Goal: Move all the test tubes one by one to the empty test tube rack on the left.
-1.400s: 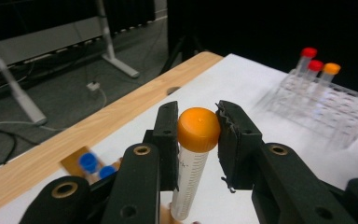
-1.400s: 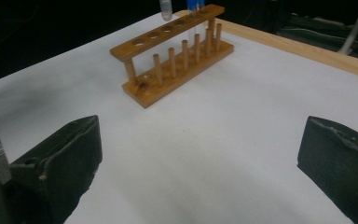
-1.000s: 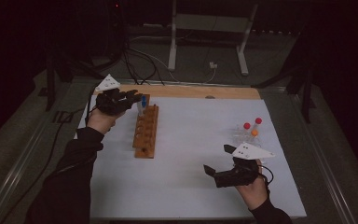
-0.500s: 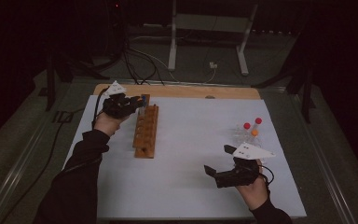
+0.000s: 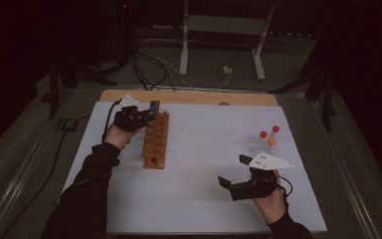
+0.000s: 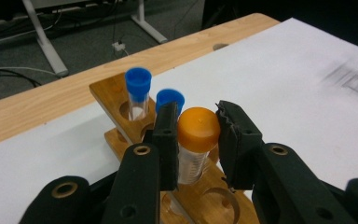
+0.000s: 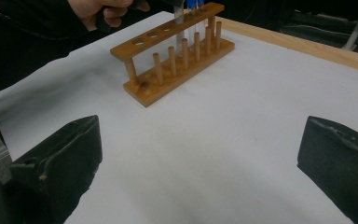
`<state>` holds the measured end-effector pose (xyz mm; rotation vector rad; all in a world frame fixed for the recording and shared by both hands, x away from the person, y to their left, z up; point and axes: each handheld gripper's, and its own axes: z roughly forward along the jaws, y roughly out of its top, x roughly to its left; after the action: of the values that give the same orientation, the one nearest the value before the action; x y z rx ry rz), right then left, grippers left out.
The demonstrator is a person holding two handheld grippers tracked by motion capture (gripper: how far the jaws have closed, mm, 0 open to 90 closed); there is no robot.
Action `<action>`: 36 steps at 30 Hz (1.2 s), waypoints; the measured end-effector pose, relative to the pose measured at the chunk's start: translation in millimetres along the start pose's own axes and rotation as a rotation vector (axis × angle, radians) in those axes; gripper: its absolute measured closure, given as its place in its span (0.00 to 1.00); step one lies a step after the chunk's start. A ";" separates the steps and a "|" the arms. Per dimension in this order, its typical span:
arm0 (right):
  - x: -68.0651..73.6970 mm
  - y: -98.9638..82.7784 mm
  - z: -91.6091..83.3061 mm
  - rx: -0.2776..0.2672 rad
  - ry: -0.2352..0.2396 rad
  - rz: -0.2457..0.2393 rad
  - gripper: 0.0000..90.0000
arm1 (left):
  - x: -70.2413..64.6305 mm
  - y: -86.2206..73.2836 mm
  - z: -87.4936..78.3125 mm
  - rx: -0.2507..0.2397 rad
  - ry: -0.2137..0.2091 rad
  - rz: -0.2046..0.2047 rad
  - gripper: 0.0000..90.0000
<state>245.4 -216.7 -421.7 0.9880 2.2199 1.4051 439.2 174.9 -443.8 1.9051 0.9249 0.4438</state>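
An orange-capped tube (image 6: 196,142) was held upright between the black fingers (image 6: 167,135) of the left gripper (image 6: 196,140), the clear body marked with fine graduations and its lower end lowered into a hole of the wooden rack (image 6: 116,100). The rack, with a row of round holes and pegs, was laid lengthwise on the white surface (image 5: 209,164). Two blue-capped tubes (image 6: 137,93) were seated upright in the holes just behind it.
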 end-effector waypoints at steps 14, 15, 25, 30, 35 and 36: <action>-0.4 1.1 -2.5 -0.008 0.005 -0.001 0.00 | -4.8 0.9 -2.1 0.031 -0.025 0.010 0.66; -0.7 1.4 -3.2 -0.011 0.004 -0.004 0.00 | -6.9 1.3 -3.7 0.034 -0.019 0.012 0.59; -20.0 7.6 -23.3 -0.051 -0.072 0.011 0.00 | -30.9 1.7 -37.2 0.020 -0.073 0.059 0.13; -41.0 6.7 -37.0 -0.072 -0.141 0.037 0.00 | -48.6 -4.7 -55.8 0.007 -0.133 0.083 0.02; -62.6 1.7 -47.8 -0.067 -0.232 0.049 0.00 | -68.0 -15.4 -73.2 0.001 -0.198 0.104 0.02; -67.3 0.3 -49.4 -0.061 -0.244 0.055 0.00 | -72.0 -18.4 -76.0 -0.005 -0.210 0.109 0.02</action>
<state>263.2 -296.4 -404.4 1.1403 1.9764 1.2904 336.4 170.5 -416.9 1.9609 0.6845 0.3024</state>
